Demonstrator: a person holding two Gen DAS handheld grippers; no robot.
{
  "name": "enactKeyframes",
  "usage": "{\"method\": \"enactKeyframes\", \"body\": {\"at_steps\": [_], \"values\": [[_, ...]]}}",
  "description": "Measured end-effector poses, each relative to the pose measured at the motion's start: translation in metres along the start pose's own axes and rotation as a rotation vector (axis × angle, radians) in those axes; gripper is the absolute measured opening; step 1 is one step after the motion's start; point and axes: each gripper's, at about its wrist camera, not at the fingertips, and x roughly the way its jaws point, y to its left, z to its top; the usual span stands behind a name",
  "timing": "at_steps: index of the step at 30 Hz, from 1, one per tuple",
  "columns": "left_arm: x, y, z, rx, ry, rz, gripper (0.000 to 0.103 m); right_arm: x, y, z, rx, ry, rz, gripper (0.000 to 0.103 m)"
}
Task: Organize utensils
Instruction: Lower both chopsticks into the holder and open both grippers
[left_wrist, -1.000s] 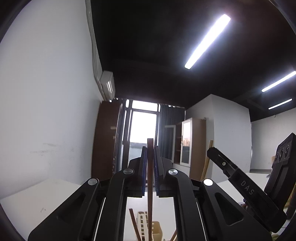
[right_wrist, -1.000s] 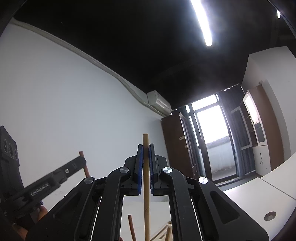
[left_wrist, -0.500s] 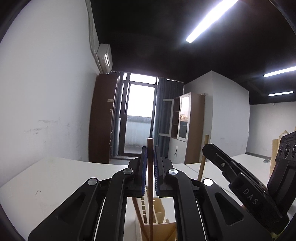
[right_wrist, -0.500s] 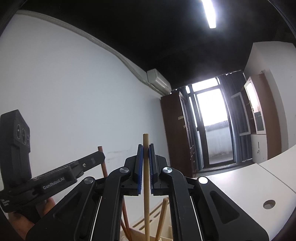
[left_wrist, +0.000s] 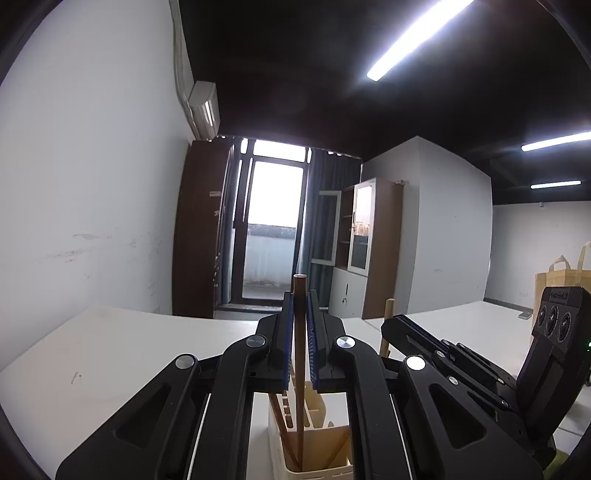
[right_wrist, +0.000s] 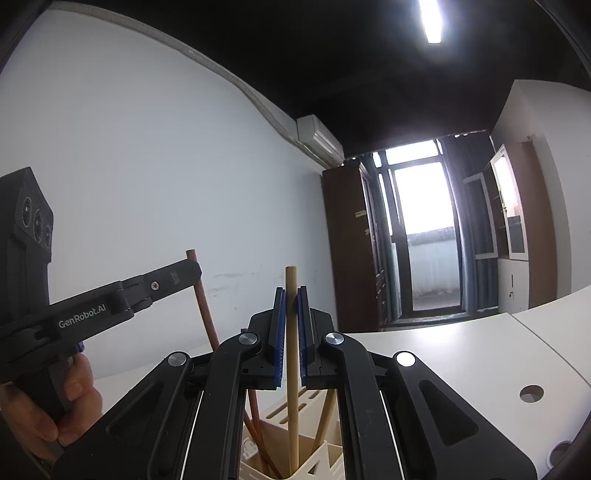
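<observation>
Wooden sticks upright (over the holder (left_wrist: 310, 467)), each pinched between closed claw pads.

A white table (left_wrist: 110, 354) carries 1 cream slotted utensil holder (left_wrist: 314, 469), standing on it near the camera. Right of the holder, the tabletop has 1 round hole (right_wrist: 531, 393).

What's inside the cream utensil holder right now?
The holder contains several wooden sticks: the dark stick in the left gripper and the light stick in the right gripper reach in. Gripper bodies hide the bottom.
</observation>
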Motion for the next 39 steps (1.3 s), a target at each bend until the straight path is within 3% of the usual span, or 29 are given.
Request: {"method": "enactKeyframes", "body": {"at_steps": [11, 16, 18, 30, 33, 39], "values": [[0.013, 0.008, -0.013, -0.024, 0.091, -0.007, 0.007, 0.005, -0.007, -0.005, 0.024, 0.065, -0.009, 0.007], [0.019, 0.003, -0.017, 0.016, 0.139, 0.007, 0.007, 0.007, -0.009, -0.004, 0.020, 0.094, -0.021, 0.011], [0.018, 0.007, -0.016, -0.002, 0.129, 0.008, 0.015, 0.004, -0.009, -0.004, 0.016, 0.083, -0.037, 0.027], [0.007, 0.020, -0.003, -0.055, 0.115, 0.010, 0.026, 0.001, -0.015, -0.005, 0.030, 0.101, -0.069, 0.027], [0.005, 0.017, -0.003, -0.043, 0.129, 0.012, 0.027, -0.003, -0.018, -0.005, 0.031, 0.108, -0.077, 0.034], [-0.012, 0.008, -0.004, -0.029, 0.133, 0.016, 0.036, -0.016, -0.020, -0.005, 0.040, 0.114, -0.114, 0.037]]}}
